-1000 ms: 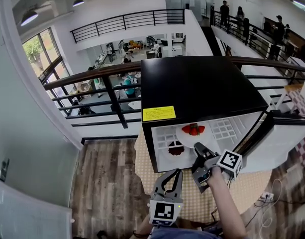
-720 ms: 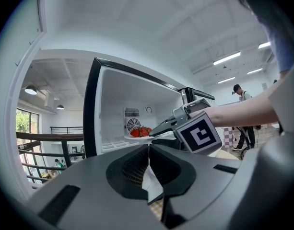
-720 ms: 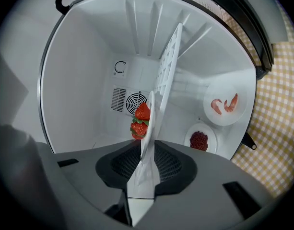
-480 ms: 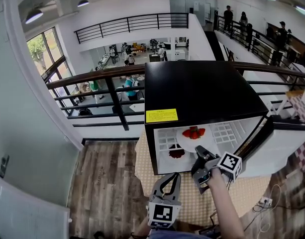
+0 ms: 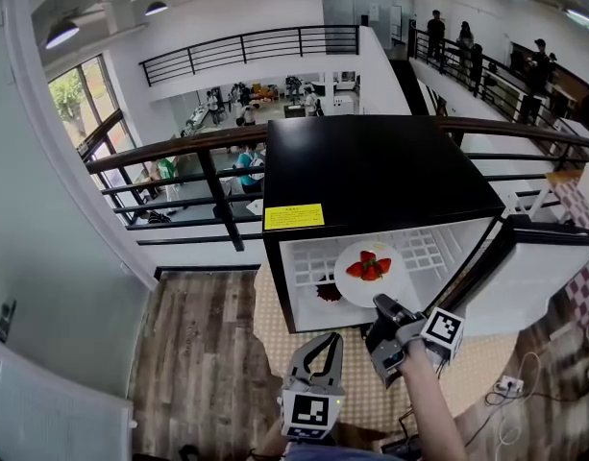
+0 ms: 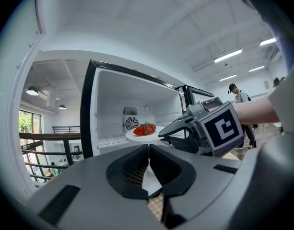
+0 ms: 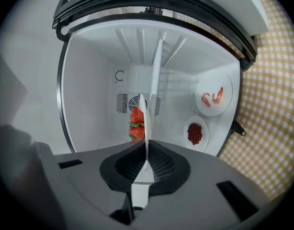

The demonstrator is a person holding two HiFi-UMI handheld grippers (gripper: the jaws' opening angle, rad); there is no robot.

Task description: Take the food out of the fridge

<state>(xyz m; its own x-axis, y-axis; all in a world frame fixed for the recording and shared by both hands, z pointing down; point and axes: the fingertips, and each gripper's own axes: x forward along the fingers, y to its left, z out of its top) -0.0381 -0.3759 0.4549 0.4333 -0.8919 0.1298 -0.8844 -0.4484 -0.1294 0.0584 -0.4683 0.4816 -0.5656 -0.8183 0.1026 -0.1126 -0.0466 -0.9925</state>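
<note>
Now closing right gripper (image 7: 147, 150) jaws on near rim of strawberry plate (image 5: 350, 254), pinched edge-on just ahead, on upper shelf of fridge (image 5: 371, 171). Holding left gripper (image 6: 148, 145) pressed together, empty, alongside. Next, likely: draw back level, without tilting it.

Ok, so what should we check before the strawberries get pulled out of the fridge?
1. Fridge door wide open: ok.
2. Rim of the strawberry plate between the fingers of the right gripper, which are closing on it: ok.
3. Strawberries sitting on the plate, none off it: ok.
4. Plate looks level in the left gripper view: ok.
5. Left gripper shut, empty and low, out of the way: ok.
6. Grip tight enough to carry the plate: cannot tell.
</note>
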